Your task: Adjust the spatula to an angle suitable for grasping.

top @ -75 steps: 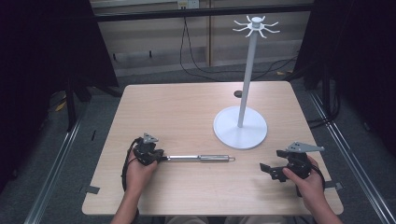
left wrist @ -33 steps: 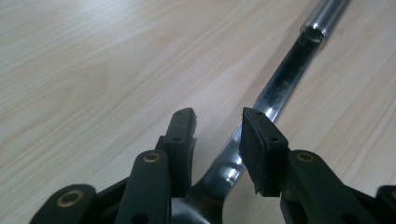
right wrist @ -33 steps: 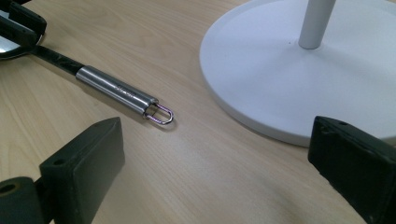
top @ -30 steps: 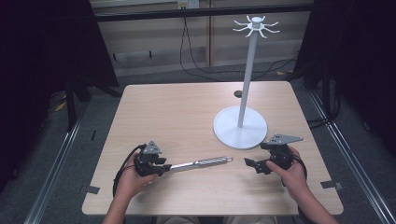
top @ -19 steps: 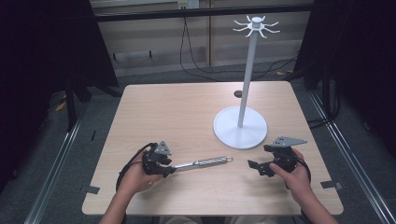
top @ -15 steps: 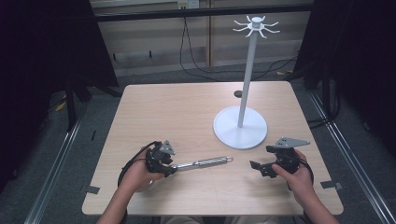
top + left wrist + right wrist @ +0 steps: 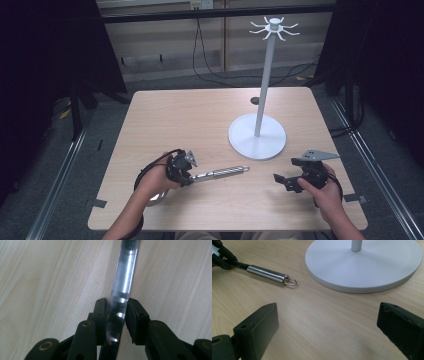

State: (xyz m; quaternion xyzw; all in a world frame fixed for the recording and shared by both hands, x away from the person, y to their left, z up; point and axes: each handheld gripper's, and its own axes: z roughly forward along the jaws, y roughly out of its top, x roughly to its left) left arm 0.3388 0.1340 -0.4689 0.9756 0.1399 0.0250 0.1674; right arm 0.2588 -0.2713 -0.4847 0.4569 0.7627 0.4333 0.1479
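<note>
The left gripper [image 7: 186, 170] has its jaws closed on a metal utensil [image 7: 220, 173], which lies near the front of the table [image 7: 200, 115], handle toward the white stand [image 7: 257, 137]. The right gripper [image 7: 282, 181] hovers nearby with jaws wide apart, holding nothing.

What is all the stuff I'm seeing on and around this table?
Metal utensil: one, silver, near the front of the table, clamped at one end by the left gripper; hanging loop at its free end.
Hook stand: one, white, round base on the right half of the table, tall pole with hooks on top.
Small dark disc: one, on the table behind the stand; too small to identify.
Table: one, light wood.
Cables: black, on the floor behind the table.
Left gripper: black, shut on the utensil.
Right gripper: black, jaws wide apart, above the front right of the table.
Hands: two, one on each gripper.
</note>
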